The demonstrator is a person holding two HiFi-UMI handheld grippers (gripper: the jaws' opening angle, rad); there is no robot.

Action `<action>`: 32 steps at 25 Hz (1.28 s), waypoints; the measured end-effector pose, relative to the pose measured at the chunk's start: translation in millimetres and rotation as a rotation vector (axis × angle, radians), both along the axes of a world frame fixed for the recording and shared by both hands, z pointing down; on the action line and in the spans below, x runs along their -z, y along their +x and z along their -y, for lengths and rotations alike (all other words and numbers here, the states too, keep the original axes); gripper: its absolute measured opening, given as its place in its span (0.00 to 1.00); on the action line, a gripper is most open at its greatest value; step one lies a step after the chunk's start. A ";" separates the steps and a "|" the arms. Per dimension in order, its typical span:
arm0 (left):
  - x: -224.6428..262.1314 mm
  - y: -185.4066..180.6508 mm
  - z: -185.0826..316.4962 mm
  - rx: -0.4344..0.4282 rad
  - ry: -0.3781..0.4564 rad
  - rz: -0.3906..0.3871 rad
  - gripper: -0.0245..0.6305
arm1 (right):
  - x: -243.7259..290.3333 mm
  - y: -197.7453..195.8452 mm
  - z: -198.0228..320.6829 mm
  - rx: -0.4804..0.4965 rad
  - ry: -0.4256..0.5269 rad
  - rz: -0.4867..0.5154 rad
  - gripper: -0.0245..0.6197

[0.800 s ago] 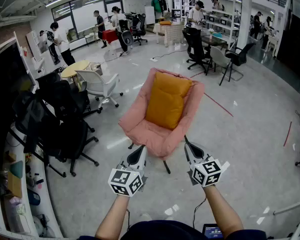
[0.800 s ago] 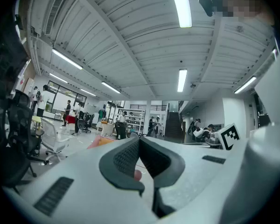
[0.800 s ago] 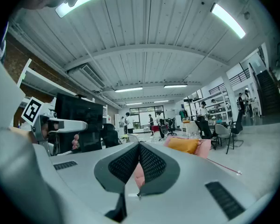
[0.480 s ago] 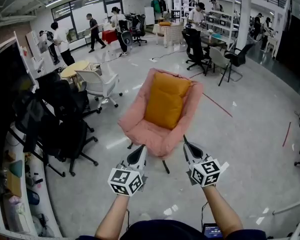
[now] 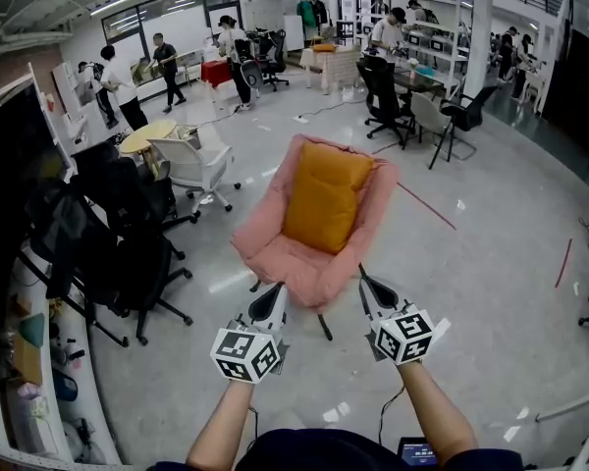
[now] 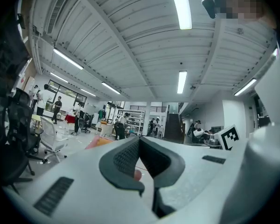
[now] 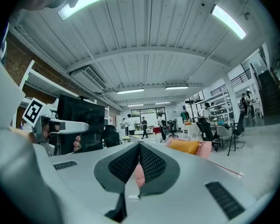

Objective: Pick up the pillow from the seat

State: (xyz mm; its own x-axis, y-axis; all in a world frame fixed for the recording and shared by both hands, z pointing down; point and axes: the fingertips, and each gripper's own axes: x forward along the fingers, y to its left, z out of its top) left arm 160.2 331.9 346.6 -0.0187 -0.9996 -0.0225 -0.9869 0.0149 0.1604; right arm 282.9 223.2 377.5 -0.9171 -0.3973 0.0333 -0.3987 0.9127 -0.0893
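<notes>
Orange pillow [image 5: 322, 196] on pink seat [image 5: 285, 259]; beyond left gripper [image 5: 278, 295], right gripper [image 5: 367, 282]

My head camera looks forward and steeply down, over my left gripper [image 5: 277, 292] and right gripper [image 5: 363, 275], onto the pink chair [image 5: 299, 263] close ahead. Each gripper's camera sits low just behind its own jaws and looks level along them, taking in mostly ceiling [image 6: 130, 55]. The head and right gripper views share that chair and its orange pillow [image 5: 324, 204].

Grey hand-held grippers [image 5: 280, 289] [image 5: 362, 274], marker cubes [image 5: 245, 353] [image 5: 404, 337], dark top [image 5: 314, 452]
</notes>
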 end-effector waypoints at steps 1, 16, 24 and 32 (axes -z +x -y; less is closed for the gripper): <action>-0.9 0.2 0.6 0.002 -0.002 0.000 0.04 | -0.2 0.0 0.9 0.001 -0.002 0.001 0.07; -0.4 -20.9 28.0 -0.001 0.003 -0.002 0.04 | -3.1 -28.8 19.1 0.014 0.047 -0.037 0.07; -1.8 -52.8 57.3 -0.009 -0.002 -0.005 0.04 | -7.1 -64.6 41.5 0.012 0.039 -0.037 0.07; -6.5 -90.2 88.5 -0.003 -0.011 -0.006 0.04 | -14.5 -101.1 77.1 0.012 0.030 -0.055 0.07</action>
